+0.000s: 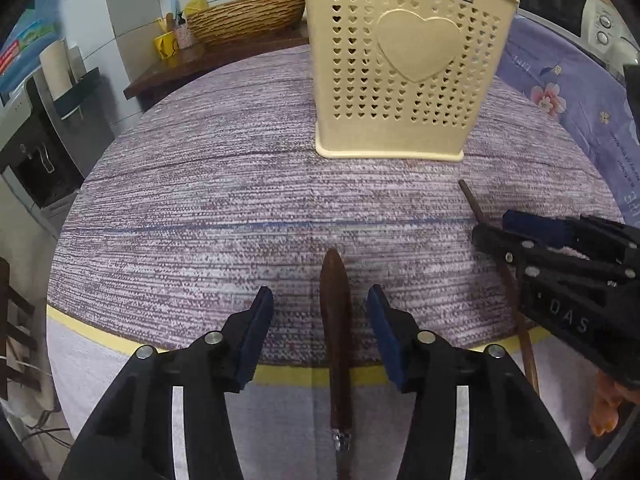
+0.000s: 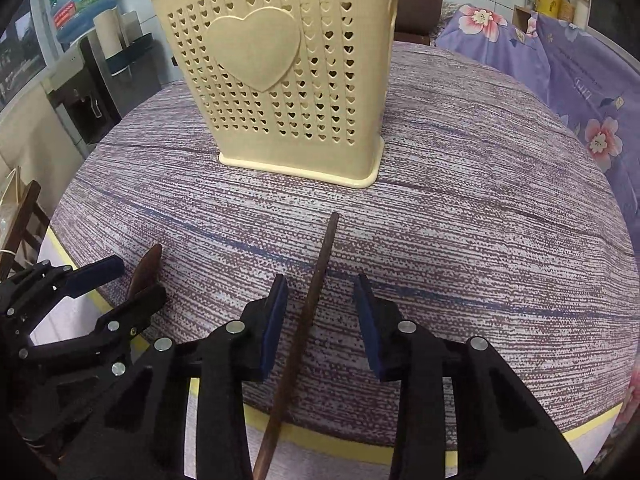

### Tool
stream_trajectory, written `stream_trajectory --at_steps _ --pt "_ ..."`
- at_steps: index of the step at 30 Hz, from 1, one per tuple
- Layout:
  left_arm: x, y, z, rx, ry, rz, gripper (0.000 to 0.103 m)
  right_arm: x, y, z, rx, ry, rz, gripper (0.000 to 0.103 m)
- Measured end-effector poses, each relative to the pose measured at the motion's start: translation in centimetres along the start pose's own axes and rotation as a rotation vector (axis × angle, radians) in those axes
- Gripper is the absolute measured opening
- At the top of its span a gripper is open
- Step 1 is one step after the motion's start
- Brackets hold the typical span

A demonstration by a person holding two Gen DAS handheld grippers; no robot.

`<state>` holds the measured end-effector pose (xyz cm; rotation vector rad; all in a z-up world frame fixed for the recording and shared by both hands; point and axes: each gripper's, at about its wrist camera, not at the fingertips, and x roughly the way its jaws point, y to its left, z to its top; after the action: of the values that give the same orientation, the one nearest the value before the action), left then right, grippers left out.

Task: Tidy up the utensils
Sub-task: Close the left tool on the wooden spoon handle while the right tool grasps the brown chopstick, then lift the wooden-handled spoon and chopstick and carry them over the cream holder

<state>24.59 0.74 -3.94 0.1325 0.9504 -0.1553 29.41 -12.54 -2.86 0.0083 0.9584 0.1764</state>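
Your 2 grippers, left gripper (image 1: 320,328) and right gripper (image 2: 322,320), are both spread wide. The wooden-handled utensil (image 1: 335,320) and chopstick (image 2: 308,312) look light, stiff, slippery, so pinch mid-shaft.

holder (image 1: 404,60): cream, upright | spoon (image 1: 335,320), chopstick (image 2: 308,308): brown, flat

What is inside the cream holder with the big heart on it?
The cream holder stands upright on the table mat. Its small heart holes show only dim hollow space, with no utensil discernible through them. Its top opening is out of frame, so the inside cannot be judged fully.
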Motion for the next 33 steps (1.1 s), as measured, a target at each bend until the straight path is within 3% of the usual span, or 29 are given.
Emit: stream_trajectory --at_steps 8,11,19,33 --pt "0.2 -1.1 0.8 0.034 0.008 0.012 0.016 0.8 0.5 0.7 -0.01 -0.013 -0.039 0.017" --pt "0.3 -1.2 0.8 0.034 0.003 0.022 0.016 0.8 0.3 0.8 -0.007 -0.019 -0.033 0.009" --pt "-0.1 -0.7 1.0 0.005 -0.02 0.006 0.016 0.3 -0.3 0.9 0.023 -0.035 0.045 0.008" --pt "-8.9 1.9 1.7 -0.111 -0.254 -0.102 0.016 -10.1 -2.8 1.4 0.008 -0.24 0.305 0.008"
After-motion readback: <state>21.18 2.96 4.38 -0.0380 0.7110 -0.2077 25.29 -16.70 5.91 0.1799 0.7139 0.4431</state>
